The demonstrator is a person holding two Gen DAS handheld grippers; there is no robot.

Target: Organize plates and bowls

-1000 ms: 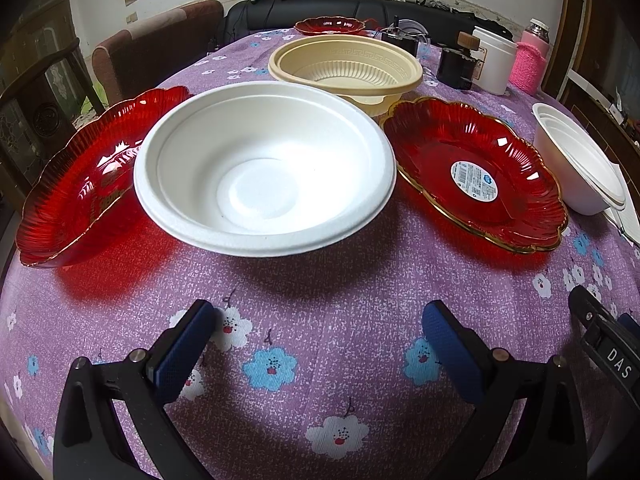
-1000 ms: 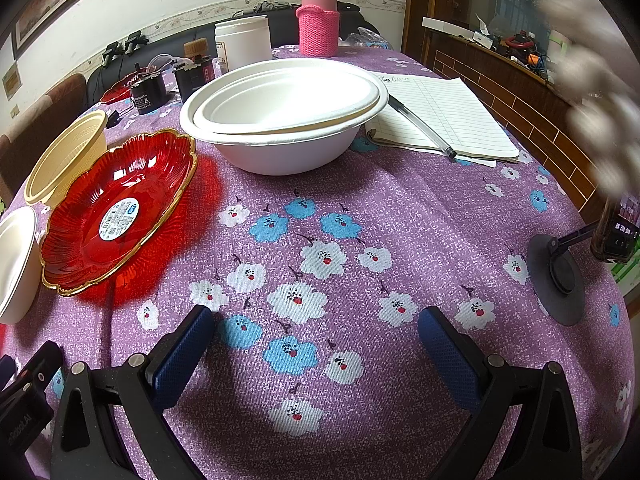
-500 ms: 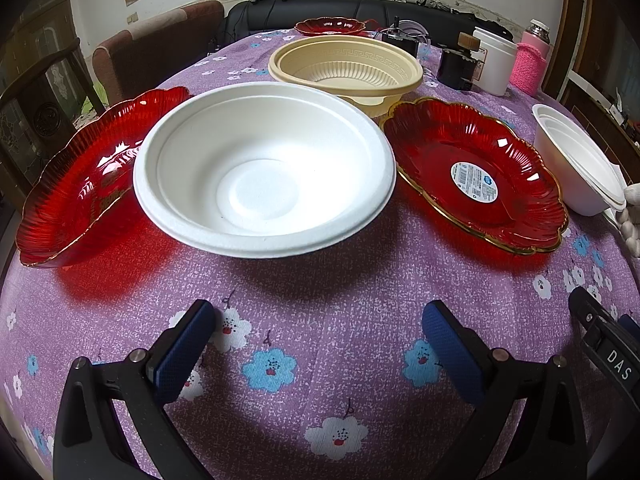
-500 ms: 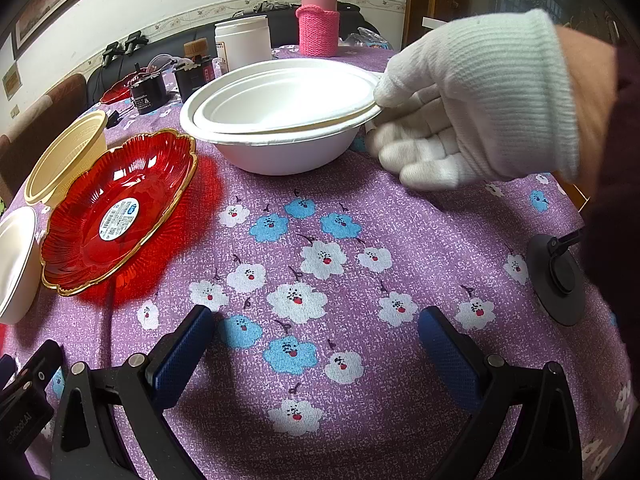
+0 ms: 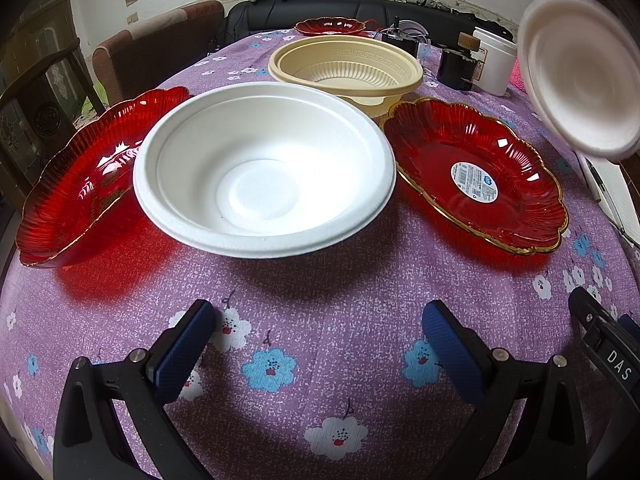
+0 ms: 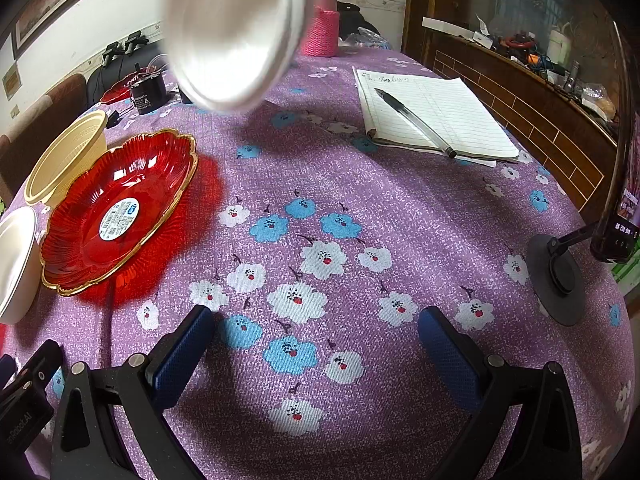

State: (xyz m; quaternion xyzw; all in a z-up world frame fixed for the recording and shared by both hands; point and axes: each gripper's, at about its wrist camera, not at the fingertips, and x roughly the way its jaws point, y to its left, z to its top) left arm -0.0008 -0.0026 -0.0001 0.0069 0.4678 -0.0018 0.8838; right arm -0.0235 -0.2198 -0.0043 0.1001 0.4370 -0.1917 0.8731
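In the left wrist view a large white bowl (image 5: 264, 168) sits on the purple flowered tablecloth, between a red plate at left (image 5: 80, 184) and a red labelled plate at right (image 5: 476, 172). A beige bowl (image 5: 346, 70) stands behind. My left gripper (image 5: 316, 344) is open and empty, short of the white bowl. A blurred stack of white bowls (image 5: 580, 76) is in the air at upper right; it also shows in the right wrist view (image 6: 236, 28), tilted. My right gripper (image 6: 316, 340) is open and empty over bare cloth. The red labelled plate (image 6: 120, 212) lies to its left.
A notepad with a pen (image 6: 432, 116) lies at the right. A phone stand (image 6: 560, 272) sits at the far right edge. A pink-sleeved bottle (image 6: 324, 24), a white tub (image 5: 494, 66) and black jars (image 5: 460, 66) stand at the back. Another red plate (image 5: 332, 26) sits far back.
A gloved hand reached in, took the stack of white bowls off the table and lifted it into the air, tilted. Both grippers stayed still.
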